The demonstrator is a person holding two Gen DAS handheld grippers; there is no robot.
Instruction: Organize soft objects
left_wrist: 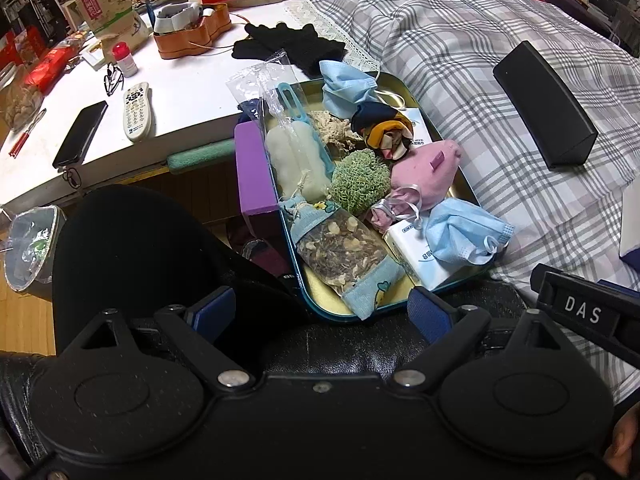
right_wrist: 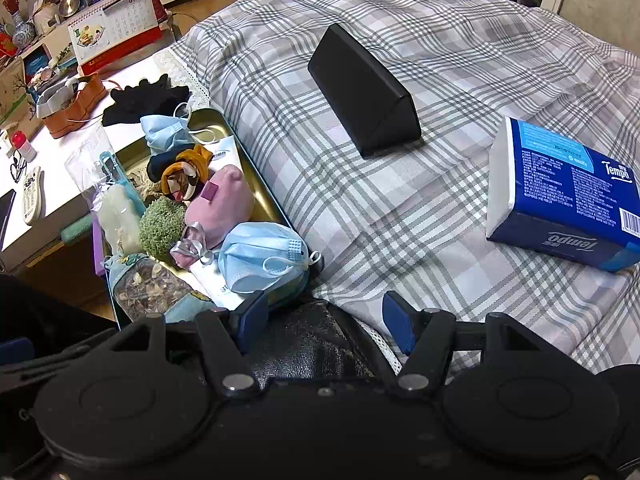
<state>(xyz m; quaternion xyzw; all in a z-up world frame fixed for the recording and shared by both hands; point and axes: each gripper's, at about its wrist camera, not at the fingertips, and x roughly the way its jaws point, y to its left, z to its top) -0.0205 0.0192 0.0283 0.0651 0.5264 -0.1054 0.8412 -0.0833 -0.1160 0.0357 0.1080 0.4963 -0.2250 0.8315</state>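
Soft things are crowding a teal-rimmed tin tray [left_wrist: 404, 92] sitting at the middle of the left wrist view, between a white table [left_wrist: 180, 96] at upper left and a plaid bedcover [left_wrist: 460, 40] filling the right. Inside it, a crumpled blue face mask [left_wrist: 464, 236] is lying at the near right corner on a white tissue pack [left_wrist: 412, 256], and a second blue mask [left_wrist: 344, 88] is resting at the far end. A pink pouch [left_wrist: 424, 172], a green scrubber [left_wrist: 360, 180], a dried-herb sachet [left_wrist: 344, 252] and a white sponge in plastic wrap [left_wrist: 292, 156] are packed between them.

Both claws are hovering low in their frames, holding nothing. The left claw [left_wrist: 320, 312] is standing wide open before the tray's near edge. The right claw [right_wrist: 324, 320] is standing partly open just beside the tray's near right corner, over dark leather.

On the bedcover, a black triangular case [right_wrist: 364, 92] is lying at upper centre of the right wrist view, well apart from a blue Tempo tissue pack [right_wrist: 560, 196] at the right edge.
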